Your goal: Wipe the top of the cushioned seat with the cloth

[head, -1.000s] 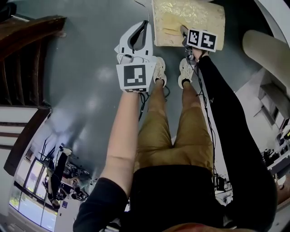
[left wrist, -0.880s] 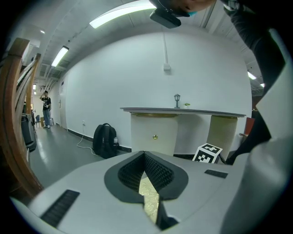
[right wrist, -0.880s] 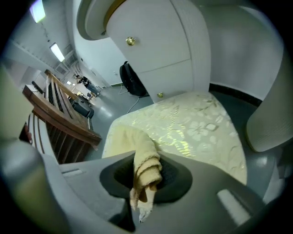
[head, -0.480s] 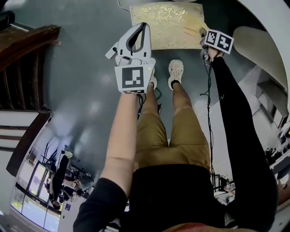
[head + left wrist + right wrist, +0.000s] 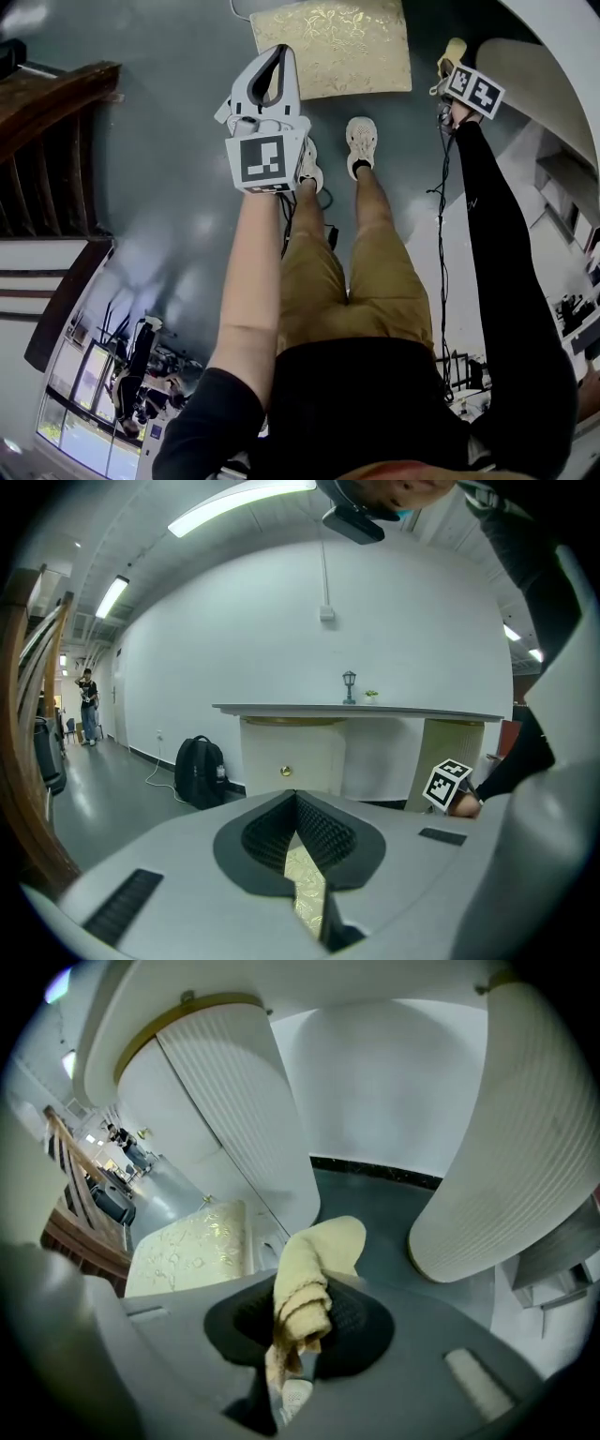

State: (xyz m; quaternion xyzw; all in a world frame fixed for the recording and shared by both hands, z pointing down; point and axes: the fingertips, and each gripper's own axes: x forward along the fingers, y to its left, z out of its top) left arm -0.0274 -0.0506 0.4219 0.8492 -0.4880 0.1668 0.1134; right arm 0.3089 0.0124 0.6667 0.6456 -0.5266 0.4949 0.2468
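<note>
The cushioned seat point(image 5: 328, 47) is a gold-patterned square pad at the top of the head view, on the grey floor. My right gripper point(image 5: 457, 64) is off its right edge, apart from it, shut on a pale yellow cloth point(image 5: 319, 1251) that bunches up between the jaws. The right gripper view also shows the seat point(image 5: 192, 1246) to the lower left. My left gripper point(image 5: 279, 54) hovers over the floor just left of the seat's near corner, jaws shut with nothing in them. In the left gripper view, a strip of the seat point(image 5: 305, 892) shows under the closed tips.
A dark wooden railing point(image 5: 47, 112) runs along the left. Two white fluted columns point(image 5: 525, 1147) point(image 5: 244, 1101) stand close to the right gripper. A black backpack point(image 5: 199, 771) sits by a white console table point(image 5: 356, 710). The person's shoes point(image 5: 361, 145) stand just before the seat.
My right gripper has come off the seat's right corner with the cloth and now sits to the seat's right. The left gripper stays shut and has drifted slightly left.
</note>
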